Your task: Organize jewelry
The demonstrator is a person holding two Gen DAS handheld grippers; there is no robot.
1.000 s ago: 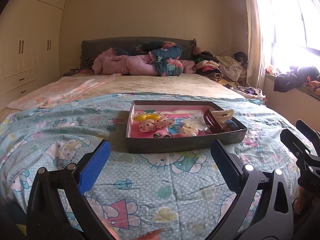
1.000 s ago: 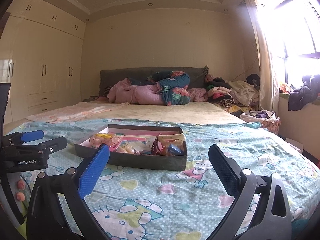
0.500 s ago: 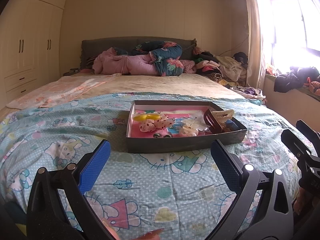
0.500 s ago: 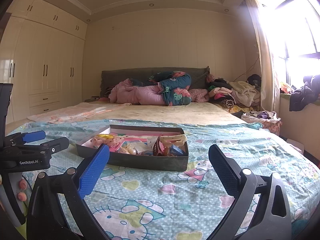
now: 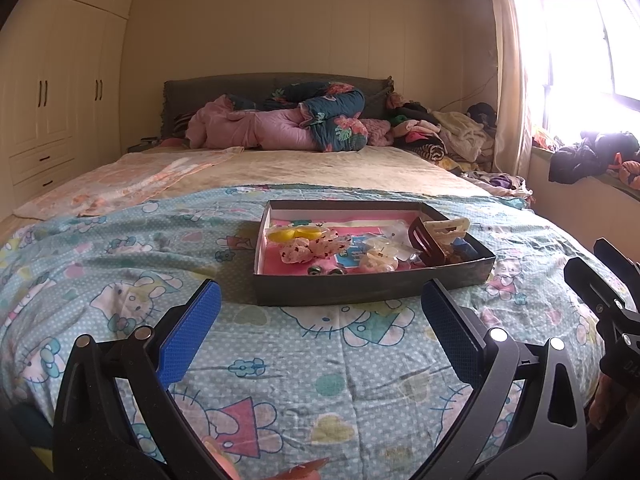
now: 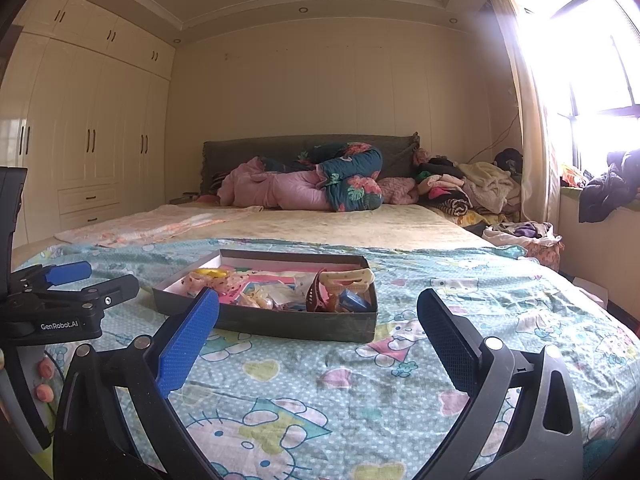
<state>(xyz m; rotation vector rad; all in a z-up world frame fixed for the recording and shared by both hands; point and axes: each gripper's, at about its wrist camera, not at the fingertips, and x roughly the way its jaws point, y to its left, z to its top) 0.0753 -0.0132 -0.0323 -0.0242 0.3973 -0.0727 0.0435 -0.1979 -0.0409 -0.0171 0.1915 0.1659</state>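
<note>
Both grippers, left gripper point(image 5: 320, 312) and right gripper point(image 6: 318, 320), gape wide, empty. Jewelry tray point(image 5: 372, 286) sits on bedspread point(image 5: 280, 360) ahead. Pieces likely light, small, fragile; pinch brown claw clip point(image 5: 426, 242) at its body.

A light blue, white-dotted bedsheet printed with cartoon cats, hearts and flowers point(image 5: 320, 380) is seen beneath a dark grey shallow cardboard box with a pink-lined floor point(image 5: 372, 290). Inside the box, a yellow plastic hair clip point(image 5: 294, 235), a cream bow with red spots point(image 5: 314, 249), a dark brown claw clip point(image 5: 426, 242) and a cream claw clip point(image 5: 448, 227) are shown. A pink quilt point(image 6: 276, 192) and a dark teal floral quilt point(image 6: 352, 178) are seen against a grey headboard point(image 6: 228, 156). Blue pads are borne by the black left gripper point(image 5: 320, 332) and the black right gripper point(image 6: 318, 338).
</note>
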